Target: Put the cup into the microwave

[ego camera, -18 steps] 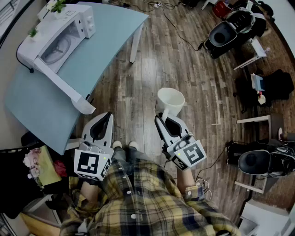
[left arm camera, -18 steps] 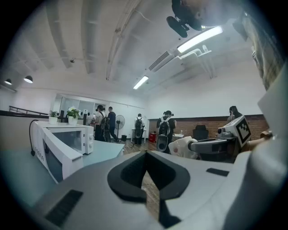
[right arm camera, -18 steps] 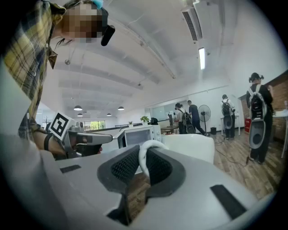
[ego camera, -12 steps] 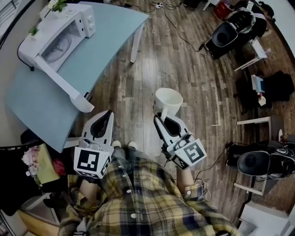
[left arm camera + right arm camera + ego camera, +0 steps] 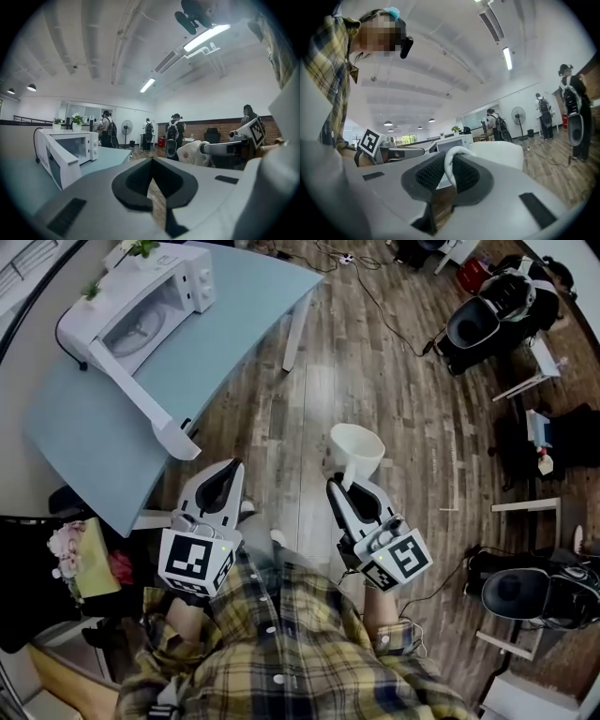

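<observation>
Right gripper (image 5: 350,486) is clamping the cup (image 5: 357,448) by its handle. Left gripper (image 5: 228,474) is hanging empty, jaws together.

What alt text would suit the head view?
From above: a person in a plaid shirt holds a white cup in the right hand-held gripper; the left hand-held gripper is shut and empty. An open microwave sits on a blue table.

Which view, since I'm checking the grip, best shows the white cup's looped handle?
The right gripper view: the white cup's looped handle sits pinched between the right gripper's black pads. The head view shows only the cup's open rim from above; the left gripper view shows its side, small.
</observation>
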The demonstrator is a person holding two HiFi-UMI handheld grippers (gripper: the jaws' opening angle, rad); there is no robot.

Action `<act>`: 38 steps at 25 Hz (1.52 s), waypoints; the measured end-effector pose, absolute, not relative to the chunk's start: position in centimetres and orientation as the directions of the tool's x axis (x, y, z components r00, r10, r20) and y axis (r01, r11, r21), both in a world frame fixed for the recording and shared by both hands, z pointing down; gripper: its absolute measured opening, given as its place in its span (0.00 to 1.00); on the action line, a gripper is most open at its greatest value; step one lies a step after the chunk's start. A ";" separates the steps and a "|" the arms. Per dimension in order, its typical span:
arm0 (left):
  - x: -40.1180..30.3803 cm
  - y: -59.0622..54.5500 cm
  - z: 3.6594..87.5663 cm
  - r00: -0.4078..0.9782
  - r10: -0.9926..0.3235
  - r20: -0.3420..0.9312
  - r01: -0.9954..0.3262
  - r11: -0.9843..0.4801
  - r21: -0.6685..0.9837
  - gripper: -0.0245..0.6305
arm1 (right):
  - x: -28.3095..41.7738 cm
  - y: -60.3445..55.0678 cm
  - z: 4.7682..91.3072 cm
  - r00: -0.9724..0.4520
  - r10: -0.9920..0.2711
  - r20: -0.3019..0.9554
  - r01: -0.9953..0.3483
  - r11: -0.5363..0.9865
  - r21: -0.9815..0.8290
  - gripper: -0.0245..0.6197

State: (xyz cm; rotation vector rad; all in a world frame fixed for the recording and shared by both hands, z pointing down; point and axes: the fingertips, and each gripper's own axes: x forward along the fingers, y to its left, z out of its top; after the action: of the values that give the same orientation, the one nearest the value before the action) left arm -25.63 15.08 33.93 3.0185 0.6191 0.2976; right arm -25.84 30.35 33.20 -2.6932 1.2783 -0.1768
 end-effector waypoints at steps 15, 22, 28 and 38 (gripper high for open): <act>-14.9 13.3 34.2 0.923 0.353 0.156 0.341 -0.935 0.096 0.02 | -15.6 28.7 33.9 0.591 -0.805 0.059 -0.787 -0.591 -0.174 0.12; -9.3 11.9 34.3 0.935 0.314 0.162 0.299 -0.948 0.112 0.02 | -8.8 26.3 33.7 0.542 -0.838 0.070 -0.820 -0.545 -0.176 0.12; -6.2 9.6 34.5 0.951 0.268 0.156 0.248 -0.959 0.137 0.02 | -4.9 23.2 33.9 0.479 -0.872 0.097 -0.857 -0.489 -0.166 0.12; -4.5 6.6 35.1 0.964 0.215 0.154 0.191 -0.969 0.156 0.02 | -2.4 18.8 34.5 0.405 -0.907 0.115 -0.890 -0.419 -0.177 0.12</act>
State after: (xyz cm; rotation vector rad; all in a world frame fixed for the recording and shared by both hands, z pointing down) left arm -4.53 6.61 35.13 2.9747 0.3088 0.2564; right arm -2.36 18.85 34.46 -2.5581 1.6417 -0.2952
